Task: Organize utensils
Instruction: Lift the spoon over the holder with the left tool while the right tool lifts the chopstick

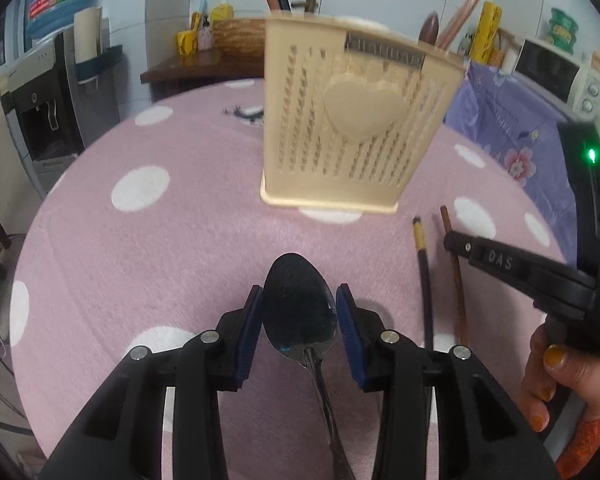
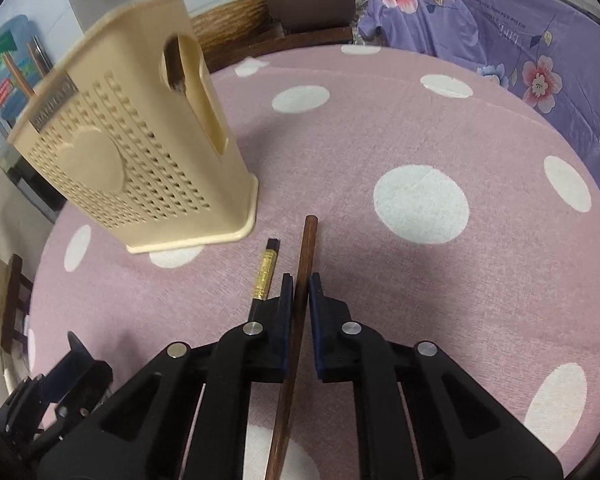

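**Jaws**
- Left gripper (image 1: 300, 300): standing wide, bracketing the bowl of a metal spoon (image 1: 300, 312), one blue pad at each edge of the bowl. Cannot tell whether pressing or only just beside. Spoon handle running back beneath the gripper body.
- Right gripper (image 2: 300, 284): standing narrow, pinching a brown chopstick (image 2: 302, 300) between the pads, with the stick's blunt end projecting forward past the fingertips.

**Surroundings**
- Lying just beside the brown chopstick, on its left: a black chopstick (image 2: 265, 280) with a gold band near its end. Not gripped.
- Resting on a pink table cloth (image 2: 340, 140) with white dots: spoon and both chopsticks, between the utensil holder (image 1: 352, 120) and the near edge of the table.
- Standing upright toward the middle of the table: the beige perforated utensil holder, a raised heart on its front wall.
- Already poking out of its top: several chopsticks and a dark spoon-like handle.

**Step in hand (judgement)**
- Picking up: taking one utensil per gripper from the cloth.
- Not yet done: loading either one into the holder.

**Next move (judgement)**
- Confirming a firm hold on the spoon bowl, since the curved metal is likely to slip.
- Lifting each piece, tipping it upright, and lowering it through the holder's open top without knocking the light holder.
- Remaining afterwards: the black chopstick.

**Writing**
- Reading "DAS" on the right gripper's finger in the left wrist view.
- Not readable: the metallic strip at the holder's rim, the printing on the purple floral cloth (image 2: 520, 40), and the background bottle labels.
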`<state>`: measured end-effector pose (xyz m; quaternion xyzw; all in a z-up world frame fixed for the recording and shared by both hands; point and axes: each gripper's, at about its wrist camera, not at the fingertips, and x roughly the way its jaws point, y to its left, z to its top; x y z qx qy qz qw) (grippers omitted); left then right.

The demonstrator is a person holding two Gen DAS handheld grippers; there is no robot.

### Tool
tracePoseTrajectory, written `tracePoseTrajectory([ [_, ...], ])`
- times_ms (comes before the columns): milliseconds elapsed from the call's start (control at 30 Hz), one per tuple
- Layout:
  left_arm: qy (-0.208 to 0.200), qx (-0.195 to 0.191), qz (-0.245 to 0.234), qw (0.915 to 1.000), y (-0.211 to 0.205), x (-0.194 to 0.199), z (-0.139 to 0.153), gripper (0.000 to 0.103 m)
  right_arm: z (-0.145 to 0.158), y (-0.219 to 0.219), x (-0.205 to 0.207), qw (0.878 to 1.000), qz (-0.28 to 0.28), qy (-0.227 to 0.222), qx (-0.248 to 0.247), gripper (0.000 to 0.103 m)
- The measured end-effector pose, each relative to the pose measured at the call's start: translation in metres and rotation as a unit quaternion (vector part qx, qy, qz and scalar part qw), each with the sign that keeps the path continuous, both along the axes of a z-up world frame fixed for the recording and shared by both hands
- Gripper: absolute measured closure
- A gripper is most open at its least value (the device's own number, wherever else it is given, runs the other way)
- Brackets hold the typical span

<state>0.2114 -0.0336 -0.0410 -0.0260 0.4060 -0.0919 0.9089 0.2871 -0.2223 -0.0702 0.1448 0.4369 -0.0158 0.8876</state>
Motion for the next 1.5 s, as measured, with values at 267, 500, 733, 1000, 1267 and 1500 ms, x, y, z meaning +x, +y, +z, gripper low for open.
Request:
tracePoseTrajectory([
  [267,-0.096,-0.033,0.028,0.9944,0.030,-0.016,0.053,0.066,0.071,-0.014,-0.049,0.991,0.033,-0.127,0.017,0.095],
  [500,-0.112,-0.035,0.035,0.9925,0.034,-0.021,0.060,0.066,0.116,-0.026,-0.090,0.979,0.060,-0.193,0.020,0.096],
  [733,-0.118,-0.034,0.035,0.9918,0.037,-0.023,0.060,0.066,0.127,-0.024,-0.109,0.975,0.074,-0.209,0.010,0.096],
  [1000,-0.129,-0.040,0.025,0.9905,0.039,-0.023,0.073,0.066,0.141,-0.026,-0.113,0.971,0.089,-0.220,0.018,0.096],
  [1267,-0.189,-0.069,0.002,0.9796,0.038,-0.001,0.146,0.066,0.216,-0.012,-0.096,0.951,0.103,-0.292,0.013,0.096],
  [1500,-0.250,-0.062,0.025,0.9659,0.022,0.049,0.214,0.066,0.300,0.006,-0.052,0.928,0.072,-0.365,-0.014,0.096],
])
